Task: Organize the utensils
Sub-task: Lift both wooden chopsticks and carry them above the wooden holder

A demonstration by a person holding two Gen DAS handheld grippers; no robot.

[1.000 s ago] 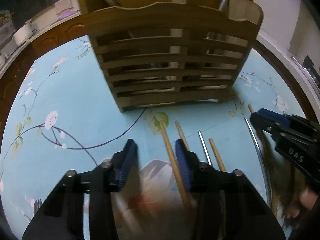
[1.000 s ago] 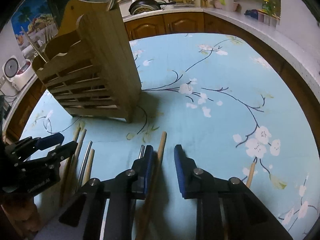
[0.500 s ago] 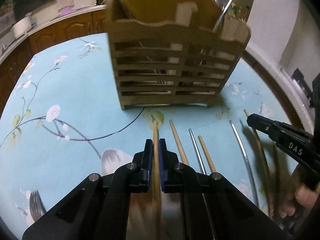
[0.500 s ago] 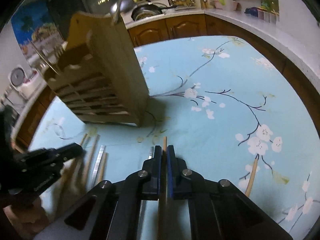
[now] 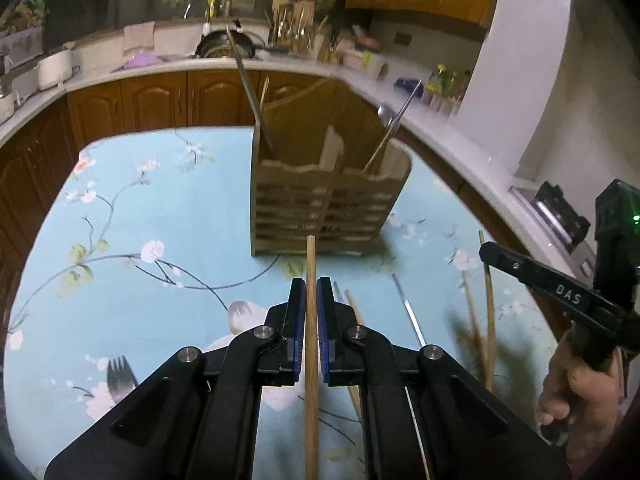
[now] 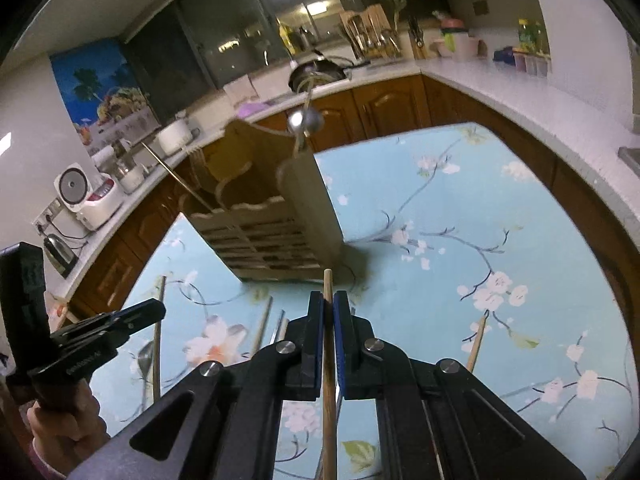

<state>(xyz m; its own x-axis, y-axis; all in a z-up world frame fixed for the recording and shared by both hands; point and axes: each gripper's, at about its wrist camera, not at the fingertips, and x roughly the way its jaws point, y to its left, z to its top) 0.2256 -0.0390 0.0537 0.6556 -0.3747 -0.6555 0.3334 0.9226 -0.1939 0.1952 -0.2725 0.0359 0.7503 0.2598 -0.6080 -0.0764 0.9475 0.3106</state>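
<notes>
Wooden chopstick (image 5: 311, 320) pinched between the pressed jaws of the left gripper (image 5: 311, 292), another (image 6: 329, 344) likewise in the right gripper (image 6: 329, 304), both raised off the surface (image 6: 460, 208) before the slatted holder (image 5: 324, 204): each long, thinly clamped stick may pivot and miss its compartment

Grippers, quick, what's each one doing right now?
Left gripper: shut on a wooden chopstick.
Right gripper: shut on another wooden chopstick.

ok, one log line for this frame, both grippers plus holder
left gripper: shut on wooden chopstick | right gripper: shut on second wooden chopstick | wooden utensil holder: upright on table, ahead
</notes>
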